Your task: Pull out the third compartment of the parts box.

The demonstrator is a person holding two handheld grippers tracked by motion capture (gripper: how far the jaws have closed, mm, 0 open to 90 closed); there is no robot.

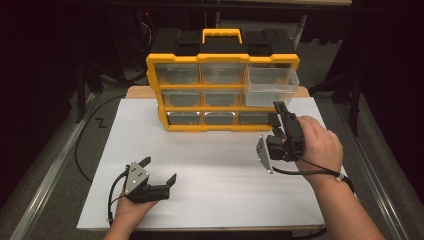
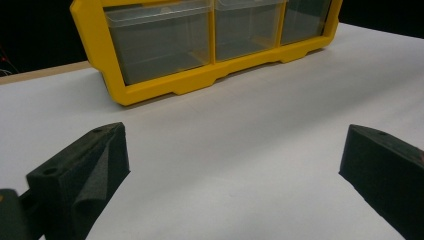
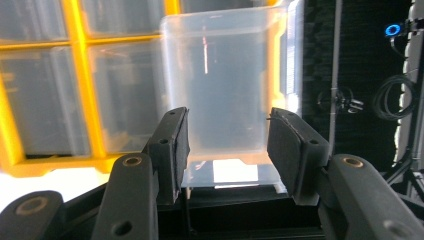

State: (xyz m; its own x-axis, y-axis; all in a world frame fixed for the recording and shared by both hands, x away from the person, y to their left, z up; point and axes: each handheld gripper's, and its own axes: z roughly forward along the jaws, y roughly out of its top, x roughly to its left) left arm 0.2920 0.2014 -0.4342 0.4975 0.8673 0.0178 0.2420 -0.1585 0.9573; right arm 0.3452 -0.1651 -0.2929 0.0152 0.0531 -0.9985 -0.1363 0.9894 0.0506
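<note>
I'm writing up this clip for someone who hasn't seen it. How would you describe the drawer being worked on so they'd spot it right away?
Find the yellow-framed black plastic organiser standing at the far edge of the white table. Go to its top row, right end, above the right gripper. That clear plastic drawer is taller than the others and juts out of the frame, while its neighbours sit flush.

Black tongs (image 1: 159, 170), grey three-cornered plates, trailing cables.
</note>
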